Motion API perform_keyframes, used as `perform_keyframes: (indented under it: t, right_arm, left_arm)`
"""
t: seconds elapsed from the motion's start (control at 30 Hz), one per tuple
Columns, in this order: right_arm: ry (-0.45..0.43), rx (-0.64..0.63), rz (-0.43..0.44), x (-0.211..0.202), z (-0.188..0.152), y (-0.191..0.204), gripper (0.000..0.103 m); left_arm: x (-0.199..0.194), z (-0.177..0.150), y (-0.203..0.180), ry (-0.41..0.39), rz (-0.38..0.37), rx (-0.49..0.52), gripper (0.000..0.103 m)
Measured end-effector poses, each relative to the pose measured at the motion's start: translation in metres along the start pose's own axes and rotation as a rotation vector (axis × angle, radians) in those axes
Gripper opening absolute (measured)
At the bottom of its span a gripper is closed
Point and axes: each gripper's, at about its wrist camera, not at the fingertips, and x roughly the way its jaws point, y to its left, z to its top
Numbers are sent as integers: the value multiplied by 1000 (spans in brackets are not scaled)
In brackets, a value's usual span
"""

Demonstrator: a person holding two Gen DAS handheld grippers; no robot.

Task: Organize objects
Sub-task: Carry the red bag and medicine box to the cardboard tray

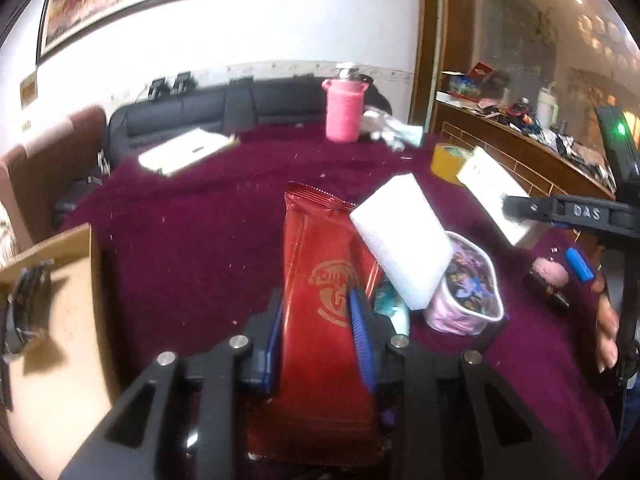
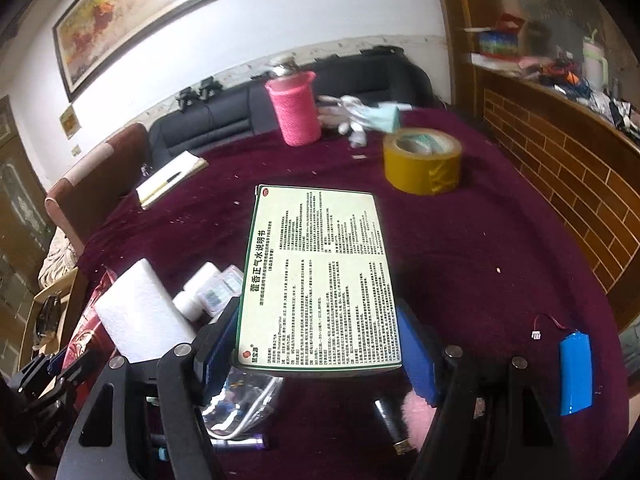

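Observation:
In the left wrist view my left gripper [image 1: 316, 304] is shut on a red foil snack packet [image 1: 320, 248], its blue pads pressing both long sides. The packet juts forward over the maroon tablecloth [image 1: 192, 240]. A white foam block [image 1: 404, 248] leans against the packet's right side, above a cartoon-printed pouch [image 1: 468, 292]. In the right wrist view my right gripper [image 2: 318, 312] is shut on a flat green-edged medicine box [image 2: 320, 260] covered in printed text, held above the cloth. The same box [image 1: 492, 188] shows at the right of the left wrist view.
An open cardboard box [image 1: 52, 300] stands at the table's left edge. At the back are a pink bottle [image 2: 296, 112], a notebook with a pen [image 2: 172, 178] and a yellow tape roll [image 2: 420, 160]. A blue battery [image 2: 576, 372] lies right; small white bottles [image 2: 196, 292] sit by the foam.

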Motion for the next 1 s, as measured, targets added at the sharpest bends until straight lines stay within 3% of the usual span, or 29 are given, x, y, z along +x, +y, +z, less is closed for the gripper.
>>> perform_keyframes:
  t: [0.13,0.27,0.33,0.67,0.8,1.0]
  right_arm:
    - [-18,-8,22,-5,-2,6,77]
    - [-46,-21,35,-12,-2,11,77]
    - [-57,-21,37,-14,-2,11,77]
    - [-93,8,120,-47,-11,31,77]
    - [-89,-41,188,-61,-20,65,77]
    - [-6,-141,306,-59,-27,134,77]
  left_arm:
    - [-16,-3,-16,-20,-25,18,30]
    - [-41,-3,-37,-93,72,103,30]
    - [-50,-1,-41,-112,82,117,30]
    - [-80,4,7,-68,11,-99,30]
    - [-93,2,28,-76,31,-148,30]
    - [-115,-7,70,-102,61,-235,30]
